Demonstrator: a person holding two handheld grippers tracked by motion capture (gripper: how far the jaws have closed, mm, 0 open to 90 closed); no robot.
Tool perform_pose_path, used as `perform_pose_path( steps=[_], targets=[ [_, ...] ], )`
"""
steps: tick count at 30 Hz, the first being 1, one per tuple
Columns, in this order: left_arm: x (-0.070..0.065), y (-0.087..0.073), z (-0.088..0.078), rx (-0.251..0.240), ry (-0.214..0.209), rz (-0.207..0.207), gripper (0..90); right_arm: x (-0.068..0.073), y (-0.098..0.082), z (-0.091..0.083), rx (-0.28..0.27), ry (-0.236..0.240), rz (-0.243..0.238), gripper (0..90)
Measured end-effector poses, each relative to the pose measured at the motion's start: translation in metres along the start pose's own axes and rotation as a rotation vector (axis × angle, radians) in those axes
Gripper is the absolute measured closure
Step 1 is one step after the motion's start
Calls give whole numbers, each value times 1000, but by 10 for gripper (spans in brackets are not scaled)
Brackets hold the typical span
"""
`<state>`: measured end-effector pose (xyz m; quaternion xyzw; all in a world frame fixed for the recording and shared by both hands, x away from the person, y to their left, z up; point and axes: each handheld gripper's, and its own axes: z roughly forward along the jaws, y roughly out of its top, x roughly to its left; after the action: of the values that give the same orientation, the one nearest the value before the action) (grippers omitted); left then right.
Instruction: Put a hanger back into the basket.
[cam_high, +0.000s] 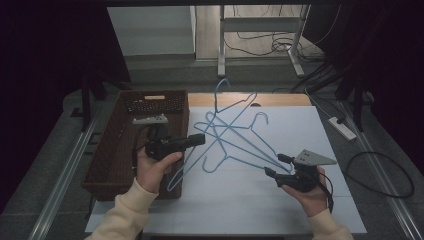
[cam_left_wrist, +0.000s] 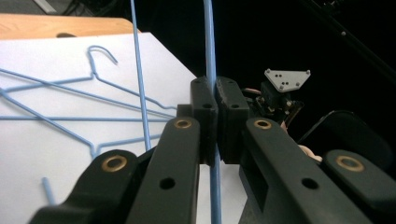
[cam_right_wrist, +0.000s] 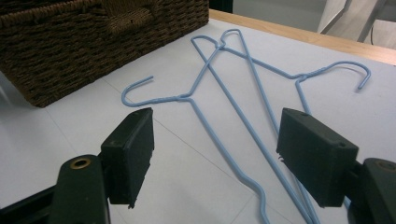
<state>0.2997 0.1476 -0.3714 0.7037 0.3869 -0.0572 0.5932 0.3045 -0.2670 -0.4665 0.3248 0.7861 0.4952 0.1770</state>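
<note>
1. A white table top (cam_high: 300, 200) carries the scene; along its left side stands a dark brown wicker basket (cam_high: 107, 165), a pale flat object lying inside it near the far end.
2. A held blue wire hanger (cam_high: 220, 107), the one in work, is lifted off the table just right of the basket. Its long axis runs from near-left to far-right in the high view: the hook (cam_high: 221, 84) points up and away from the person, toward the far edge, while its lower corner (cam_high: 172, 186) hangs toward the person, beside the basket's near corner.
3. Two more blue hangers (cam_high: 245, 145) lie flat on the white surface between the hands, crossed over one another. One hook (cam_high: 260, 117) points to the far right, the other (cam_high: 207, 166) curls toward the person. In the right gripper view their long wires run away from the jaws toward the basket.
4. The left gripper (cam_high: 200, 139), in the person's left hand (cam_high: 152, 167), is clenched on the held hanger; in the left gripper view its pads meet on the upright blue wire.
5. The right gripper (cam_high: 276, 165), in the right hand (cam_high: 307, 192), sits low at the right ends of the flat hangers. Its jaws stand spread apart, gripping nothing, the wires lying on the table below them.
</note>
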Motion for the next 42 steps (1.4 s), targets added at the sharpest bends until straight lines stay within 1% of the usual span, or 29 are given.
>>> perform_pose_path(
  steps=[4,5,7,8,9,10,11,15,16,19,22,26,30,31,37,38,39,40,41,42],
  targets=[
    [4,0,-8,-12,0,2,868,-1,-1,0,0,-5,0,276],
    [6,0,-11,-13,5,3,867,-1,-1,0,1,-8,-2,275],
    [9,-1,-17,-19,31,11,868,-1,-1,1,8,-10,-4,275],
    [9,-1,-17,-19,31,11,867,-1,-1,1,8,-10,-4,275],
    [12,-1,-24,-27,40,8,868,-1,-2,1,14,-14,-7,275],
    [13,-1,-26,-29,47,10,868,-1,-2,2,15,-16,-8,275],
    [13,-1,-26,-29,47,10,868,-2,-2,2,16,-18,-10,275],
    [19,0,-39,-39,63,14,868,-2,-2,3,23,-26,-16,275],
    [20,0,-42,-43,68,15,868,-2,-2,3,27,-38,-24,275],
    [23,1,-53,-53,80,13,868,-1,-2,3,28,-40,-28,275],
    [26,2,-63,-57,102,16,868,-1,-2,3,29,-41,-28,275],
    [31,3,-74,-64,123,14,868,-1,-2,4,31,-43,-28,275],
    [39,5,-86,-68,143,29,868,-2,-2,3,32,-47,-27,275],
    [39,5,-86,-68,143,29,868,-2,-2,3,32,-47,-27,275],
    [54,7,-104,-75,205,55,868,-2,-2,4,40,-49,-28,275],
    [60,8,-108,-74,226,57,868,-2,-3,5,40,-49,-29,275],
    [60,8,-108,-74,226,57,868,-3,-3,5,42,-50,-31,275],
    [67,8,-112,-70,237,59,868,-2,-3,6,44,-52,-31,275],
    [67,8,-112,-70,237,59,868,-2,-3,6,46,-52,-32,275],
    [72,8,-114,-62,245,63,868,-2,-3,6,46,-52,-32,275]
  ],
)
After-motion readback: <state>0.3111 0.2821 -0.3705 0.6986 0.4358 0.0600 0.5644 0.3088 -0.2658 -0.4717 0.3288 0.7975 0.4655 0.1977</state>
